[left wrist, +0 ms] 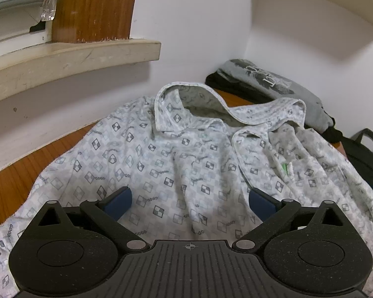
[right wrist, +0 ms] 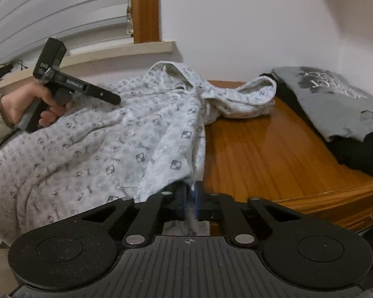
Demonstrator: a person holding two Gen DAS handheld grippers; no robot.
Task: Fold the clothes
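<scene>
A white shirt with a grey check print (left wrist: 176,164) lies crumpled on the wooden table (left wrist: 10,188), collar toward the wall. My left gripper (left wrist: 190,202) hovers over its middle, jaws wide open, nothing between the blue pads. In the right wrist view the same shirt (right wrist: 99,144) spreads over the left half of the table (right wrist: 261,154). My right gripper (right wrist: 191,198) is shut on a thin edge of that shirt's cloth, which runs up from between the pads. The left gripper (right wrist: 116,99) shows at the far left, held by a hand (right wrist: 24,104).
A folded grey printed garment (left wrist: 273,84) on dark clothes lies in the back right corner (right wrist: 335,101). A black bag (left wrist: 365,156) stands at the right. A window sill (left wrist: 74,57) juts out over the table's back left. White walls close the back.
</scene>
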